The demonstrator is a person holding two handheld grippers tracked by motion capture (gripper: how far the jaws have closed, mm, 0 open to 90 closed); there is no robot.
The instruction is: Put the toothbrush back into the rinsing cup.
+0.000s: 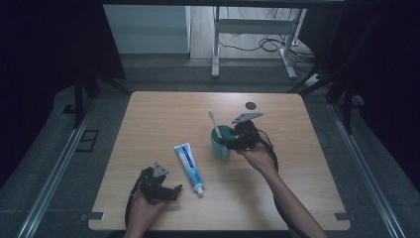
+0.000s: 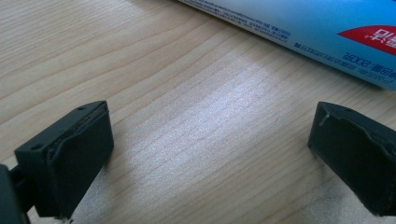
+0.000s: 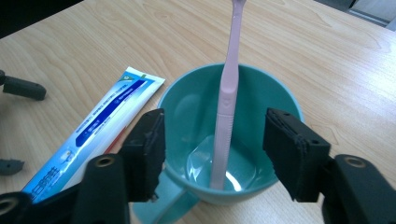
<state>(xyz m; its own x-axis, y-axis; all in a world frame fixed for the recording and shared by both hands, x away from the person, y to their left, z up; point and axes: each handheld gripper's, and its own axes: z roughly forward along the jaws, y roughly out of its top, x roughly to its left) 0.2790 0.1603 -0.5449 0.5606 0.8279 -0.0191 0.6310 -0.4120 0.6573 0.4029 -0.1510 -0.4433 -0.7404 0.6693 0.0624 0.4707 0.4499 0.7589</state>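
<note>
A teal cup [image 1: 219, 143] stands right of the table's middle, and a pink toothbrush [image 1: 214, 122] leans upright inside it. My right gripper [image 1: 236, 140] is at the cup's right side. In the right gripper view it [image 3: 215, 140] is open above the cup [image 3: 187, 100], its jaws either side of the toothbrush handle [image 3: 226, 102] without touching it. A blue and white toothpaste tube [image 1: 189, 166] lies flat left of the cup, cap toward the person. My left gripper [image 1: 171, 191] rests open on the table near the tube's cap end. Bare wood lies between its jaws [image 2: 212, 154], with the tube [image 2: 327, 28] just beyond.
A dark round disc [image 1: 250, 105] lies on the wooden table [image 1: 148, 114] at the far right. Beyond the far edge stand a white desk frame [image 1: 252, 29] and loose cables on the floor. Metal rails [image 1: 54, 168] run along both sides.
</note>
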